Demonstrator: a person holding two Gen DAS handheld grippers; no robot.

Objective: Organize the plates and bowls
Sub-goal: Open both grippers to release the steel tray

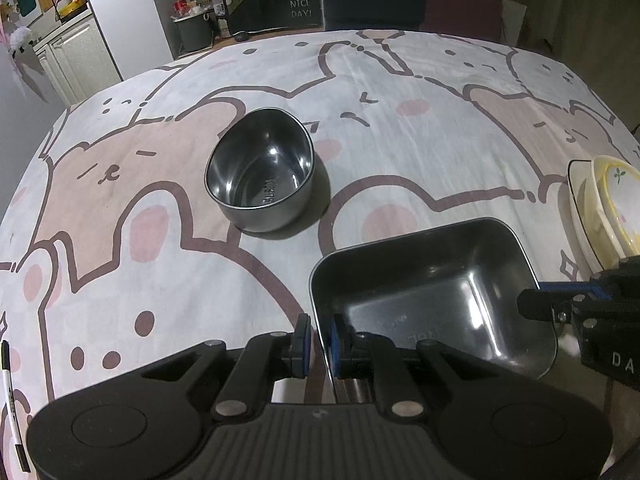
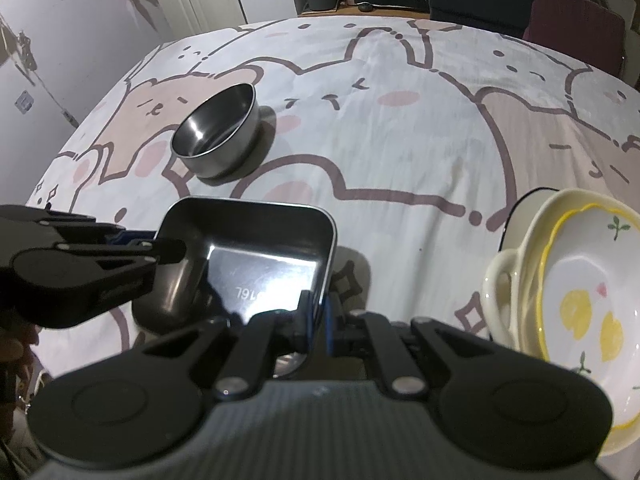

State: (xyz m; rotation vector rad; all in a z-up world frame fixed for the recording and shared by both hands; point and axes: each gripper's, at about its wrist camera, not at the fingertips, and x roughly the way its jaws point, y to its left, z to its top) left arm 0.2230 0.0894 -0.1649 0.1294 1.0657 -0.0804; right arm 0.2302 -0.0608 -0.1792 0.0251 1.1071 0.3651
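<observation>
2 grippers clamp 1 rectangular steel tray (image 1: 432, 292) at the near edge of the table (image 1: 400, 140).

The left gripper (image 1: 320, 344) is narrowed onto the tray's left wall, 1 pad inside and 1 outside; the right gripper (image 2: 316, 320) pinches the opposite wall the same way. A round steel bowl (image 1: 260, 172) stands upright well apart, toward the table's middle on the cartoon-print cloth. Near the right edge, a flower-rimmed dish (image 2: 580, 300) with yellow motifs sits nested in a cream handled bowl (image 2: 504, 280), itself on a dark-rimmed plate (image 2: 516, 216).
</observation>
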